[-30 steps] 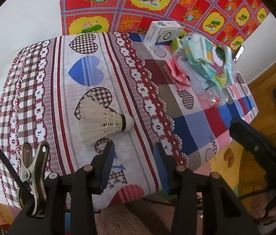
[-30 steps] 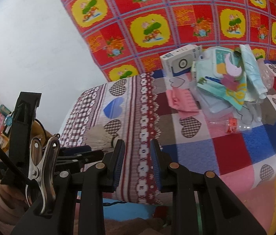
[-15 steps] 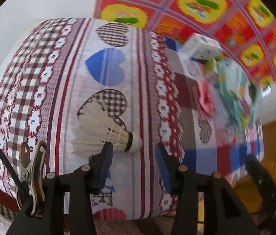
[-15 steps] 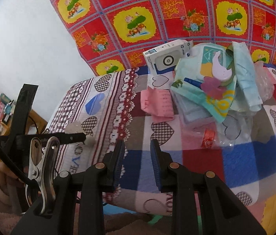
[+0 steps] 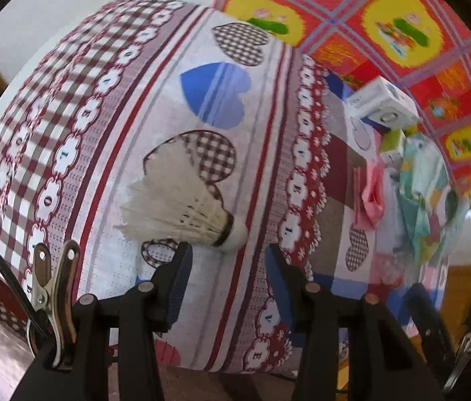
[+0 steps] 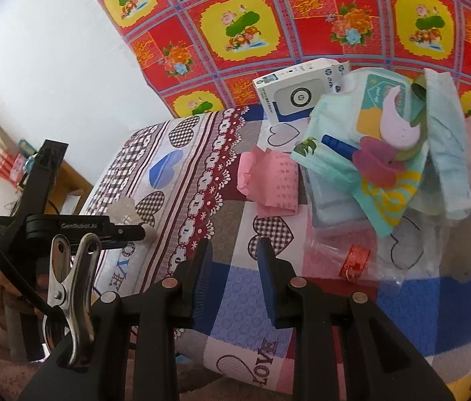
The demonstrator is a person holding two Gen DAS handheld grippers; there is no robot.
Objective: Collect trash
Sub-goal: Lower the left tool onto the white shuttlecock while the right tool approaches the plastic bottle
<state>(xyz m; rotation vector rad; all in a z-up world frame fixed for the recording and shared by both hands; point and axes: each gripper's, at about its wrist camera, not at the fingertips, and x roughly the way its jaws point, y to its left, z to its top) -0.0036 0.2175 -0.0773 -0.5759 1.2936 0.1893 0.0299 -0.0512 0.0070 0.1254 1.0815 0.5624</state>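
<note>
Left tongs point(image 5: 225, 267) stand apart, empty, just short of the white shuttlecock point(image 5: 182, 207) lying on the heart-patterned tabletop point(image 5: 108, 153); right tongs point(image 6: 233, 257) gape slightly, empty, near the pink wrapper point(image 6: 272, 180).

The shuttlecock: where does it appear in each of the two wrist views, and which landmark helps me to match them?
Left wrist view: the shuttlecock lies in the lower centre, on its side on the tablecloth, just beyond the left hand-held gripper, cork pointing right.
Right wrist view: the shuttlecock is at the left, small, partly hidden behind the left hand-held gripper's finger.
Shared landmark: the blue heart printed on the cloth, just beyond the shuttlecock.
</note>
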